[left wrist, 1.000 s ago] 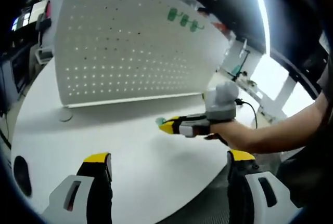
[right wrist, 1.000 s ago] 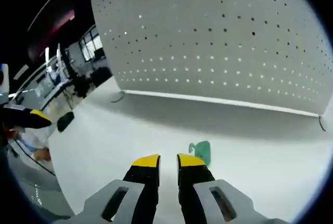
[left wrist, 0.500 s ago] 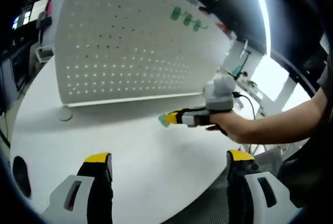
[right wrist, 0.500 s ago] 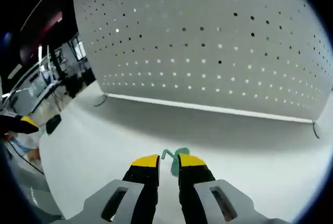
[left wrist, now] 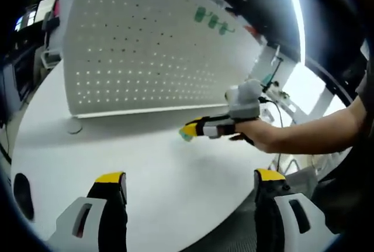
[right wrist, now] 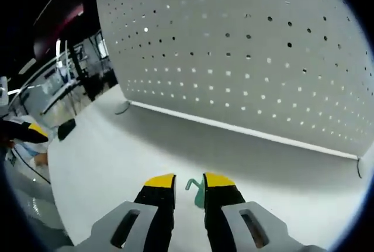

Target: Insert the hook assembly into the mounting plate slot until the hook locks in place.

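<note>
A small teal hook sits between the yellow-tipped jaws of my right gripper, which is shut on it just above the white table. The big white perforated mounting plate stands upright ahead of it. In the left gripper view the right gripper hovers in front of the plate, with the teal hook at its tip and a hand behind it. My left gripper is open, low over the near table, with nothing between its fingers.
Three green hooks hang high on the plate's right part. A round foot props the plate at its left corner. A dark hole lies in the table at the near left. Benches and equipment stand beyond the table.
The teal hook, beside the right gripper's right jaw a second ago, now sits between the jaws. The right gripper has risen slightly and faces the plate more to its left. My left gripper stays put.
</note>
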Tool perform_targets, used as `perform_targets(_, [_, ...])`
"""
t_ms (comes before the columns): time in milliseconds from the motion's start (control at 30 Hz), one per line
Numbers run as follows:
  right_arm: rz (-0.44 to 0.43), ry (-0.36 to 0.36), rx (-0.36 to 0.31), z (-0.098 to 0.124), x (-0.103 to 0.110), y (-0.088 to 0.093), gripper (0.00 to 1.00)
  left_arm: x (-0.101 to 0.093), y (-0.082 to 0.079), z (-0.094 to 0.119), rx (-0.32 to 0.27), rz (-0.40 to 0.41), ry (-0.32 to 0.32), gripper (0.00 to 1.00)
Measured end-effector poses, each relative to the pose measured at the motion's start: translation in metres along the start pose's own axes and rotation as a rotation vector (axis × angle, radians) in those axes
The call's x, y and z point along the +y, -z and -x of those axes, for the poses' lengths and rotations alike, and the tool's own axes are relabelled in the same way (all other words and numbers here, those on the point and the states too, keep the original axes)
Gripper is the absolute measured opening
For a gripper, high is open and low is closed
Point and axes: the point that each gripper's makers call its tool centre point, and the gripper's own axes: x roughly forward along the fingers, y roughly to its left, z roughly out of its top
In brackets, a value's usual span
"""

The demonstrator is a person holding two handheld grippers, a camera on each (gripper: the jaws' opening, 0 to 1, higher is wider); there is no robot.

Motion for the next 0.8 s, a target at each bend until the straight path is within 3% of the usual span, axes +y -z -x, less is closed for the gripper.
perform_targets(267, [0.032,-0.041,0.020,0.001,-0.003,0.001,0.18,0.000,-0.001,-0.002,0.000,0.000,0.001,0.91])
perform_targets(533, [0.042,-0.001,0.041,-0.005,0.007,0.006,0.14,-0.002,-0.001,-0.003,0.002,-0.001,0.003,0.91])
perform_targets(667, [0.035,0.031,0.051,-0.004,0.000,0.006,0.11,0.000,-0.001,0.000,0.000,0.003,-0.002,0.91])
perform_targets(800, [0.083,0.049,0.045,-0.001,-0.005,0.002,0.03,0.002,0.000,0.000,0.002,0.007,-0.005,0.90])
